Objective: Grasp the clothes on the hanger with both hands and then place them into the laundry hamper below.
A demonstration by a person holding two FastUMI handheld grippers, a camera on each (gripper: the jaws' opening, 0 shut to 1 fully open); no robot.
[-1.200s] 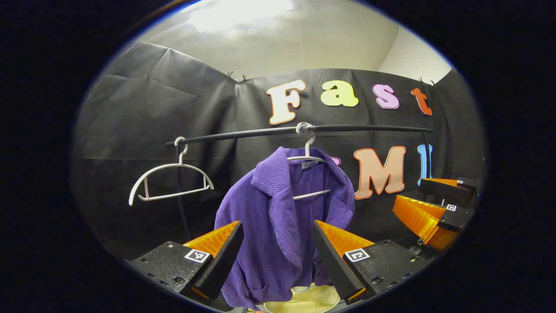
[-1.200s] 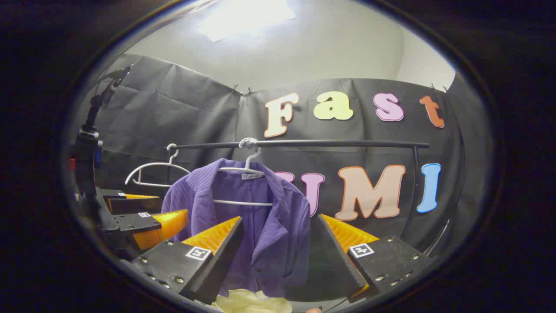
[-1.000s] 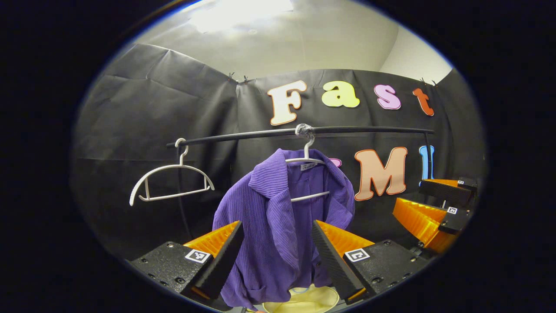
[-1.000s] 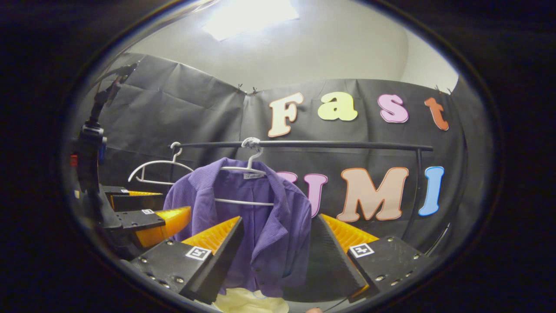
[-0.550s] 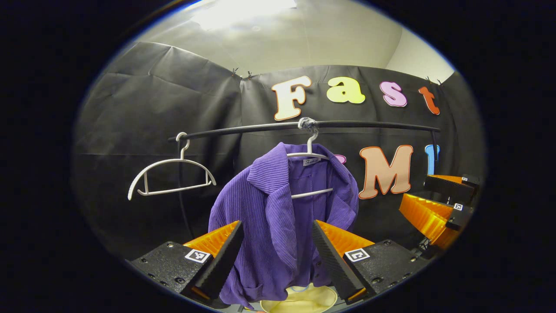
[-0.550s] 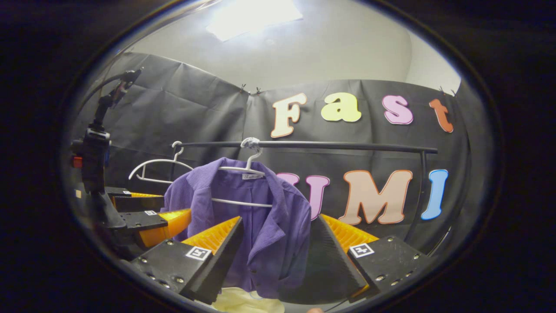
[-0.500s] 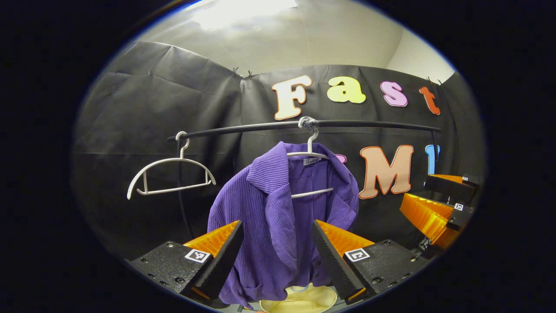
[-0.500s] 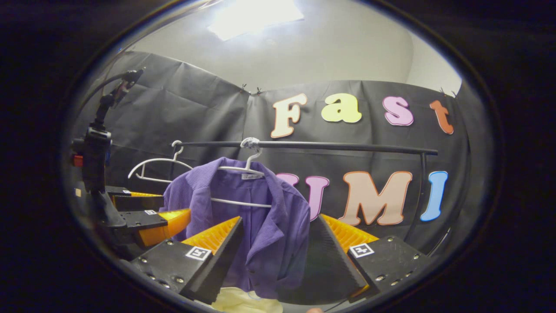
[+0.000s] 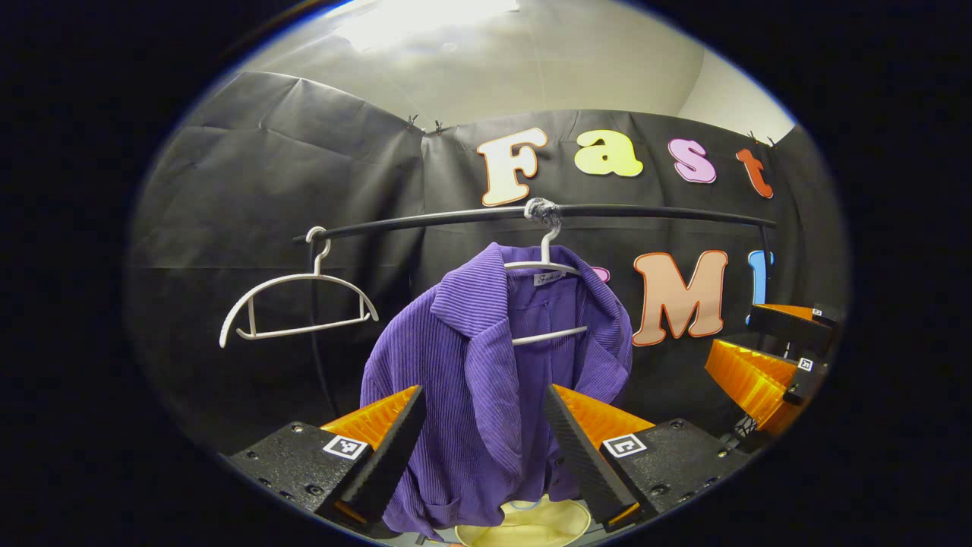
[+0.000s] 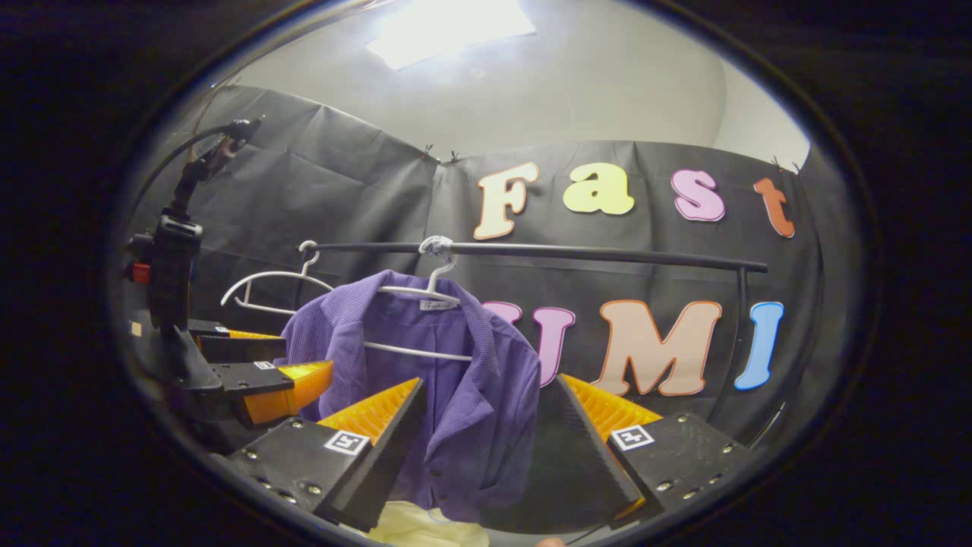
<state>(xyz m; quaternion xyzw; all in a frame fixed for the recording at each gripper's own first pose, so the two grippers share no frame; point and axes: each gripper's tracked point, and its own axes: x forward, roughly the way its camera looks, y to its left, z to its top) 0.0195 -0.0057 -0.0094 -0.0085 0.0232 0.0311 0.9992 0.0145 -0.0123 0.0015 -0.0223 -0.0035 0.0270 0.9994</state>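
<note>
Approach step, nothing gripped yet. Purple ribbed jacket (image 9: 486,372) hanging on a white hanger (image 9: 545,267) hooked near the middle of the black rail (image 9: 425,222); second white hanger (image 9: 296,304), bare, at the rail's left end. Left gripper (image 9: 482,437) with jaws wide apart, framing the jacket's left front panel and lapel, short of the cloth by the look of it. Right gripper (image 10: 486,437) likewise spread open, aimed at the jacket's right front, no contact seen. Pale yellow patch (image 9: 531,524) below the hem, probably the laundry hamper, too little visible to be sure. Next, in all likelihood: advance both grippers until cloth sits between the fingers at each shoulder or lapel, close, lift up and off the hanger's arms, then lower into the hamper.
</note>
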